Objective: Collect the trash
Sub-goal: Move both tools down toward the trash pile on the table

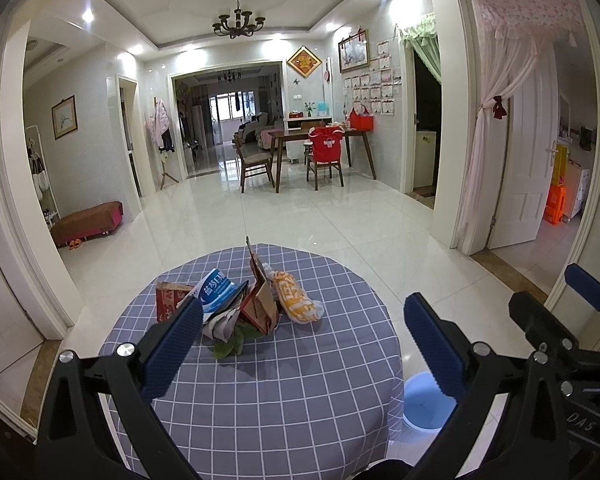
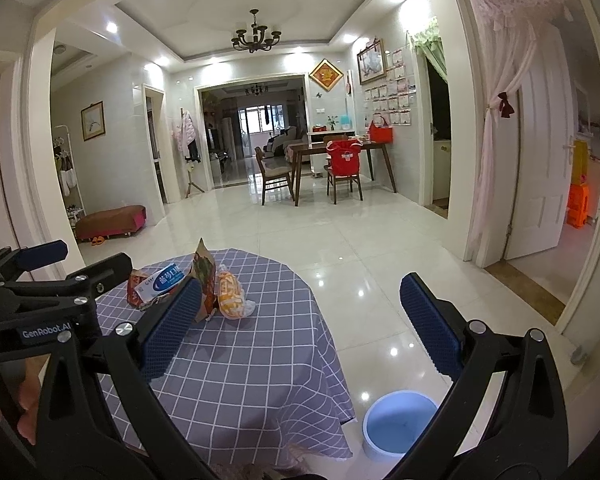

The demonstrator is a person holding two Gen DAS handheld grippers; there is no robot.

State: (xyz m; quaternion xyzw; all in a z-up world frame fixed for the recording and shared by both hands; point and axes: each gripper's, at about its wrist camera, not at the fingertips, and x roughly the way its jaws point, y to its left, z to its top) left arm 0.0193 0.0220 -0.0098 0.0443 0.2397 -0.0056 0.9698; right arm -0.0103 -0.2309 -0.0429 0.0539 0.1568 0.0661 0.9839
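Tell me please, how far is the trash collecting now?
Nothing looks done yet. The blue bin on the floor beside the table appears empty. Nothing is in hand: the left gripper and the right gripper are both open and hold nothing. All is left: the yellow wrapper, the blue-and-white package, the brown cartons and the leaves lie on the tablecloth.
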